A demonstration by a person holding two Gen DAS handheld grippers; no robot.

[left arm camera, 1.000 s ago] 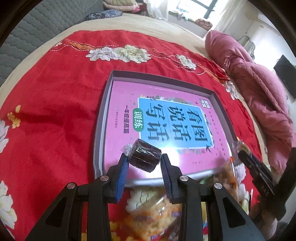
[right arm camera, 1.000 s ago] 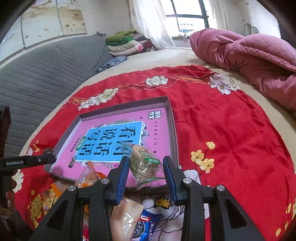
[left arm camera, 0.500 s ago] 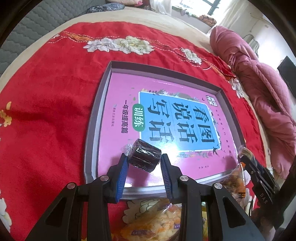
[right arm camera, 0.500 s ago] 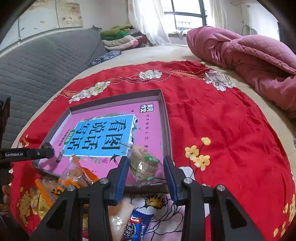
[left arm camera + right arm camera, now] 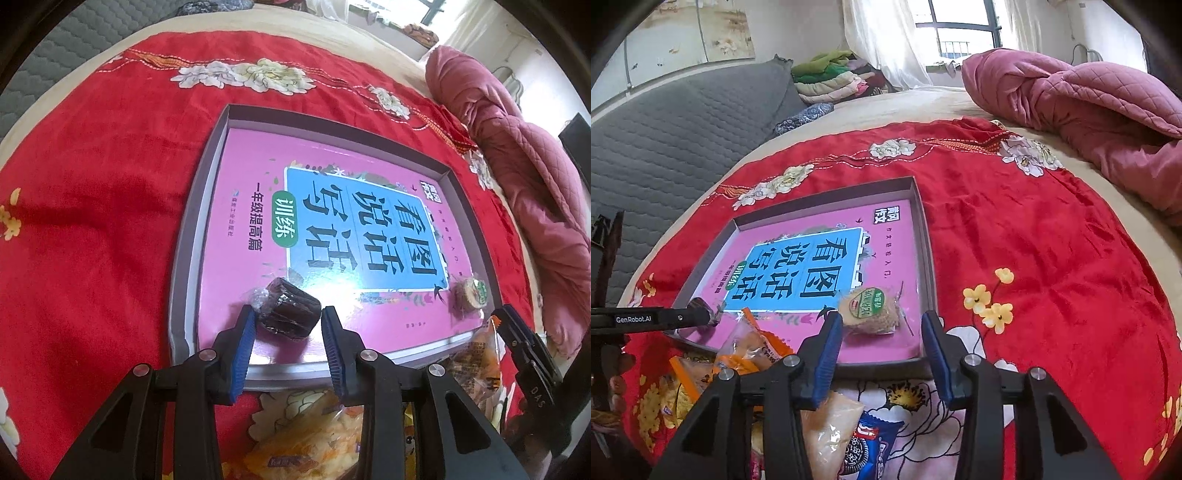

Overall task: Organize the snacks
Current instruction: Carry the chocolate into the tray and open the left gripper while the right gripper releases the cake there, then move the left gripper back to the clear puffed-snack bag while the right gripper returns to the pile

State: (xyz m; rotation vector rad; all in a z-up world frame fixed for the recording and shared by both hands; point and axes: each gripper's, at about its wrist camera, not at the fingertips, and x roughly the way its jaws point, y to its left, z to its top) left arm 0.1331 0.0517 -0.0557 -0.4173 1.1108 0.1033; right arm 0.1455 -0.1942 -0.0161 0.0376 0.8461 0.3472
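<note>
Ahead of the left gripper (image 5: 288,325) the pink book (image 5: 332,206) in the shallow box (image 5: 192,236) lies bare and flat; only a dark wrapped cake (image 5: 290,314) sits between its fingers. Ahead of the right gripper (image 5: 882,332), whose jaws are opening, a round biscuit packet (image 5: 870,310) blocks the near corner. Below both grippers, heaped snack bags (image 5: 750,347) crowd the red cloth (image 5: 1052,258), which lies open to its right.

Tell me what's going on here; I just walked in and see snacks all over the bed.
A person with a gripper in each hand is moving wrapped snacks from a pile into a shallow box lined with a pink book. The left gripper has a dark brown wrapped snack between its jaws, low over the box. The right gripper is opening its jaws, and the round green-labelled cake lies in the box, free of its pads.
</note>
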